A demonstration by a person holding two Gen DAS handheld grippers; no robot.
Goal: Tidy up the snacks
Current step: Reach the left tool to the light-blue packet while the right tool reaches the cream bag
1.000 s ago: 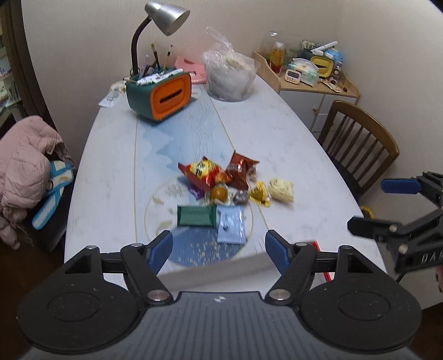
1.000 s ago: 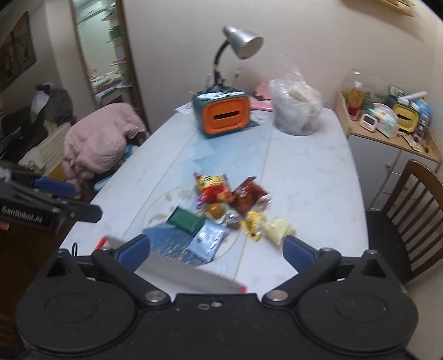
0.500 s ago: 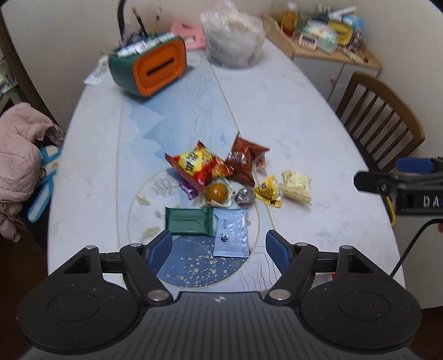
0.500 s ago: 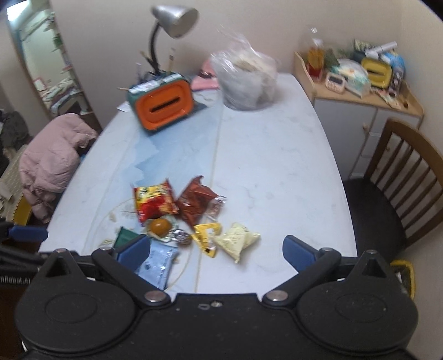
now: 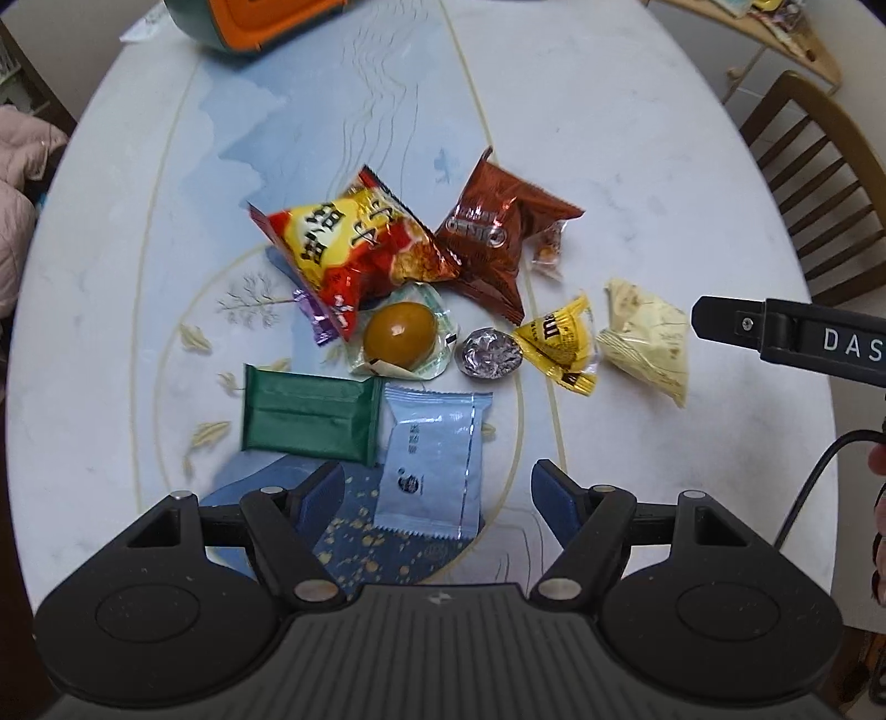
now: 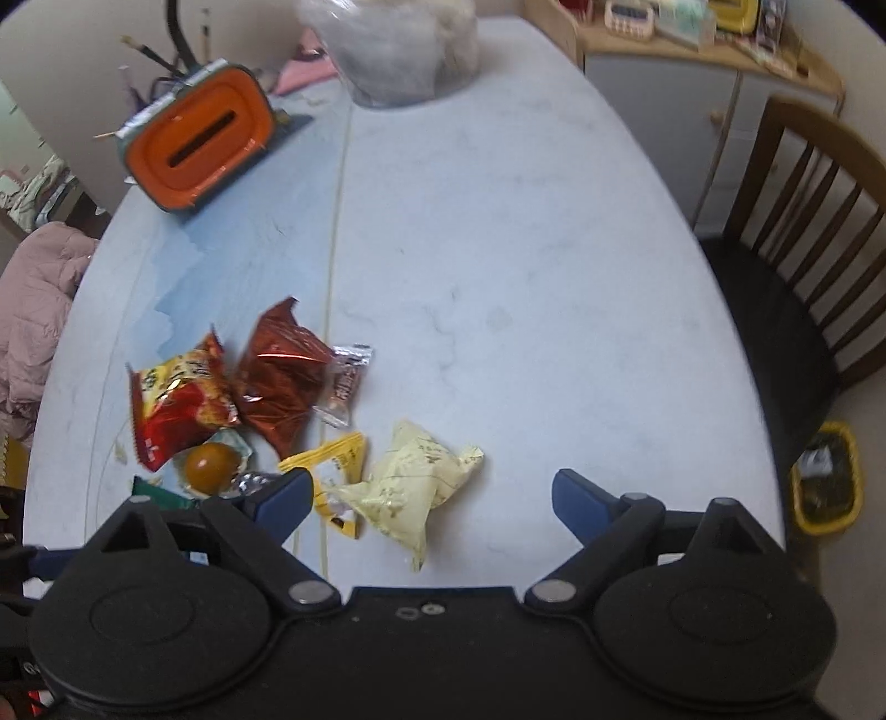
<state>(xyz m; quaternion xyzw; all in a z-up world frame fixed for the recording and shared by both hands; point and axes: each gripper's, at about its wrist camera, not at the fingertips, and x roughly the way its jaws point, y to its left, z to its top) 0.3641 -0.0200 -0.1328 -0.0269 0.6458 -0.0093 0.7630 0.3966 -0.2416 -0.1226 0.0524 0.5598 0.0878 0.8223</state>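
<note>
Snacks lie in a loose pile on the pale table (image 5: 609, 138): a red-yellow chip bag (image 5: 354, 249), a brown bag (image 5: 493, 232), a green bar (image 5: 310, 415), a wrapped brown egg (image 5: 398, 335), a foil ball (image 5: 490, 354) and a yellow candy packet (image 5: 559, 338). My left gripper (image 5: 437, 490) hangs open, pointing down, with a light blue packet (image 5: 432, 454) below its gap. My right gripper (image 6: 432, 487) is over the pale yellow packet (image 6: 410, 476). Its jaws are closing, the packet lies between them, and the pads stay clear of it. One of its fingers (image 5: 736, 321) shows at the right.
An orange and green box (image 6: 199, 144) and a clear plastic bag (image 6: 398, 44) stand at the table's far end. A wooden chair (image 6: 803, 221) is on the right, with a yellow bin (image 6: 825, 482) below. A pink jacket (image 6: 33, 310) lies left.
Both grippers have come down and forward over the snack pile, and both views now look steeply down. The right gripper's fingers stand a little closer together.
</note>
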